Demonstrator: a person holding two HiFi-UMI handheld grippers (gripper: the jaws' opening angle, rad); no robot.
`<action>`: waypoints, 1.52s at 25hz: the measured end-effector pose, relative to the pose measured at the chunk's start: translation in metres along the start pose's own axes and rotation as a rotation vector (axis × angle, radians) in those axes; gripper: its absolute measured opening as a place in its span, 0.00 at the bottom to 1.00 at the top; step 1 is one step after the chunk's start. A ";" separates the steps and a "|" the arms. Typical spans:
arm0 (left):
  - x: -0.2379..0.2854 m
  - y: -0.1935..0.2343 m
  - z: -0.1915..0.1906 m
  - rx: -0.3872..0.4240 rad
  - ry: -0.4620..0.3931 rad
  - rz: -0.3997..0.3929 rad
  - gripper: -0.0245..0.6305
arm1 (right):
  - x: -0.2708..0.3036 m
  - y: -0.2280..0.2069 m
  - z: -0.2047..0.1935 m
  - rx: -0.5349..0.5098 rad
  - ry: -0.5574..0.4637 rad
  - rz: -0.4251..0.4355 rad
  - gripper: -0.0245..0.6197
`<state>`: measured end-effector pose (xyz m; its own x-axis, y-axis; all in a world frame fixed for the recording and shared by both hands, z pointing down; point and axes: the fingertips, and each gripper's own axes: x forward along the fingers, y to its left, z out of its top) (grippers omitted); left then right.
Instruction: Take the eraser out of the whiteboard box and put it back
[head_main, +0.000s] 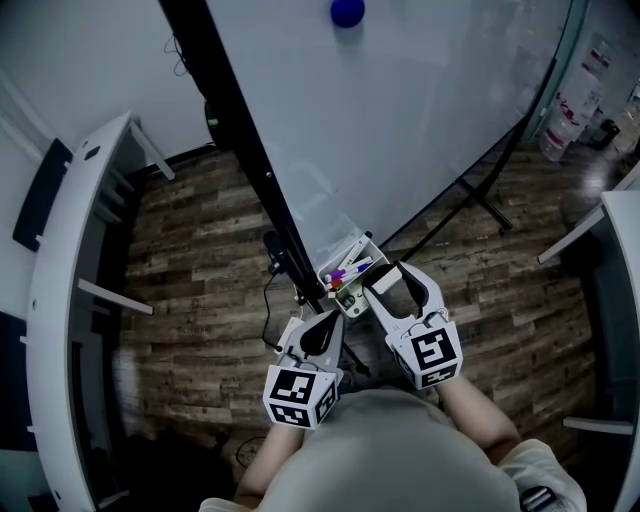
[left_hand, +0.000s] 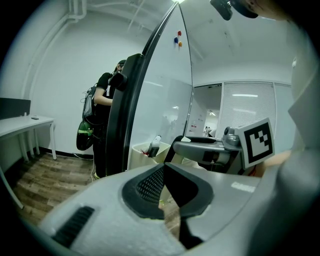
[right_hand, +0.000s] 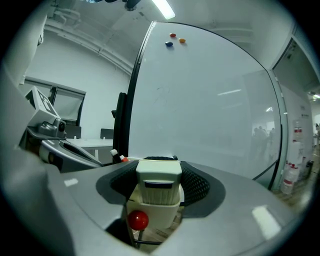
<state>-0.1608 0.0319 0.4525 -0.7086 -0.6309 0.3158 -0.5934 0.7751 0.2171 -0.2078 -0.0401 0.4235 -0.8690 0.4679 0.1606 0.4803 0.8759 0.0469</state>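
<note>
A white eraser sits between the jaws of my right gripper, just right of the whiteboard box. In the right gripper view the eraser fills the gap between the dark pads, which press on its sides, and the cream box shows right below it. The box hangs at the whiteboard's lower edge and holds several markers. My left gripper hangs close below the box, jaws together and nothing in them; its pads meet in the left gripper view.
The black frame post of the whiteboard stands left of the box. Magnets stick high on the board. A red ball shows under the eraser. White desks flank the wooden floor. A person with a backpack stands behind the board.
</note>
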 end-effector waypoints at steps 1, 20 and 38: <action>0.000 -0.001 0.001 0.001 0.000 -0.003 0.04 | -0.001 0.000 0.002 -0.001 -0.003 -0.002 0.45; -0.006 -0.008 0.004 0.009 -0.009 -0.030 0.04 | -0.010 0.004 0.033 -0.022 -0.066 -0.025 0.45; -0.011 -0.023 0.005 0.028 -0.014 -0.070 0.04 | -0.036 0.002 0.060 -0.017 -0.141 -0.084 0.45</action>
<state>-0.1414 0.0209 0.4394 -0.6702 -0.6841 0.2878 -0.6518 0.7280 0.2126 -0.1830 -0.0480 0.3588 -0.9136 0.4063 0.0157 0.4063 0.9110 0.0708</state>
